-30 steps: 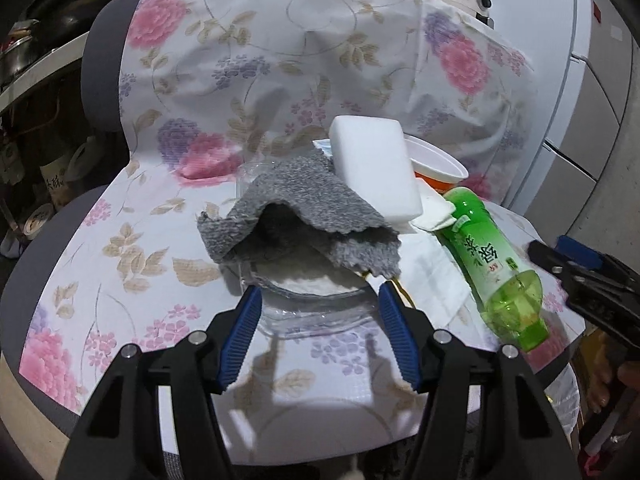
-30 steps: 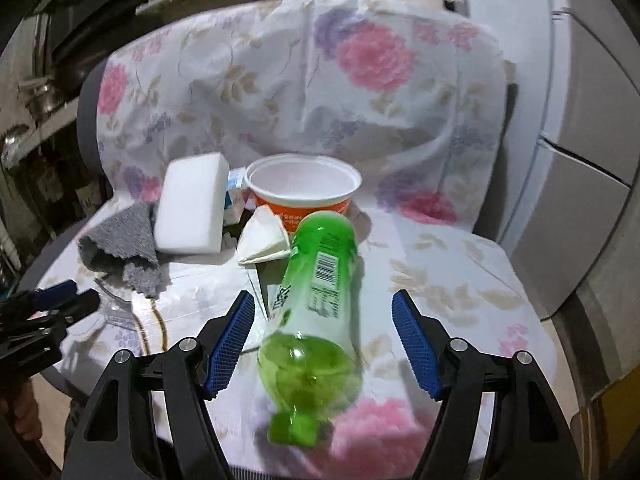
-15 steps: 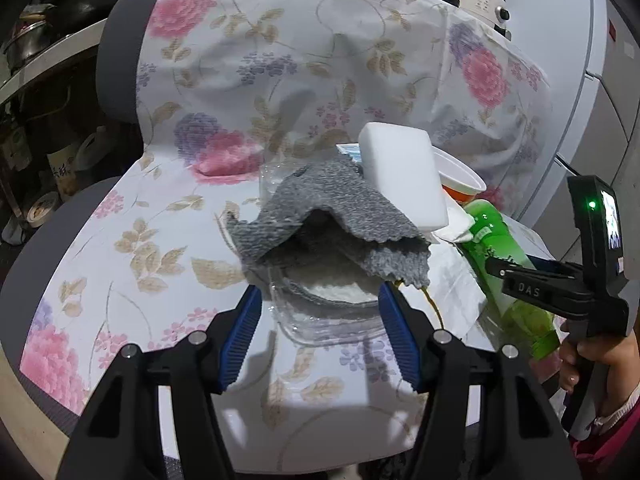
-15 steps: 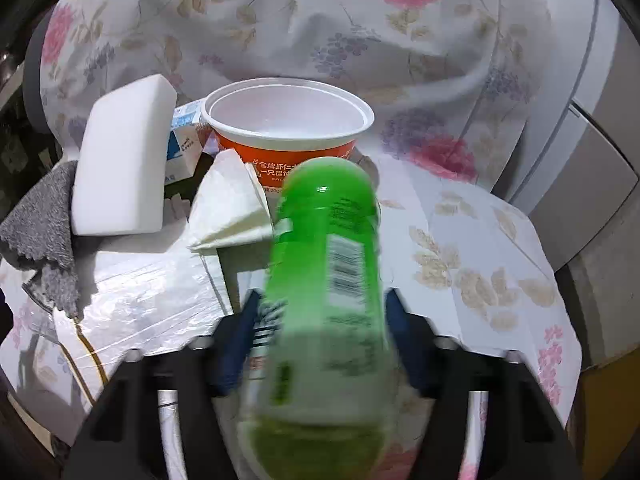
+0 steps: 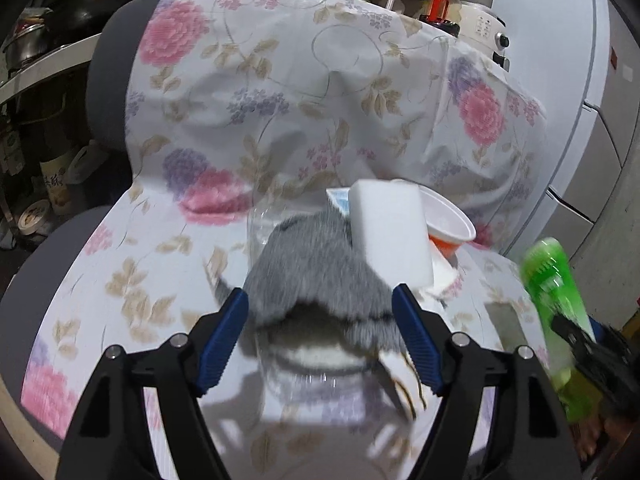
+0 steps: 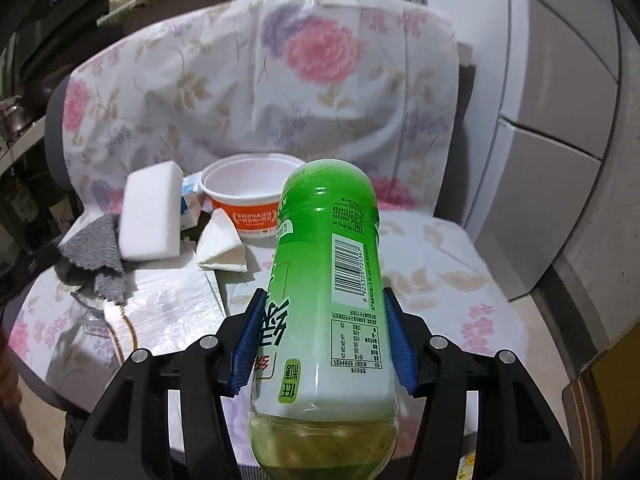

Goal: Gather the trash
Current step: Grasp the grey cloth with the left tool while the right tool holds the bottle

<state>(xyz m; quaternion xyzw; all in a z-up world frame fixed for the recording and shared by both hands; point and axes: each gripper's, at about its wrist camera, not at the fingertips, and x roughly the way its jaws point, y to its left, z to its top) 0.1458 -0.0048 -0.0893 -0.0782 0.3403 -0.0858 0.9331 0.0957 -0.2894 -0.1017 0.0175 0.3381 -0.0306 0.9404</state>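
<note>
My right gripper (image 6: 324,344) is shut on a green plastic bottle (image 6: 328,264), held off the seat with its base pointing away; a little yellowish liquid sits near its neck. The bottle (image 5: 552,292) also shows at the right edge of the left wrist view. My left gripper (image 5: 320,340) has its jaws opening. Its pads flank a grey cloth (image 5: 320,272) draped over a clear plastic container (image 5: 312,376) without pressing on either. A white sponge block (image 5: 390,228) leans on the cloth. Behind it stands an orange-and-white cup (image 6: 244,192), with a folded white tissue (image 6: 220,244) in front.
Everything lies on a chair seat under a flowered cover (image 5: 132,280), whose backrest (image 6: 320,80) rises behind. A small blue-and-white carton (image 6: 190,204) stands between sponge and cup. White cabinets (image 6: 552,160) stand at the right, dark shelves with pots (image 5: 24,48) at the left.
The right gripper closed on the green bottle and lifted it off the seat. The left gripper's jaws spread wider and it drew closer to the grey cloth.
</note>
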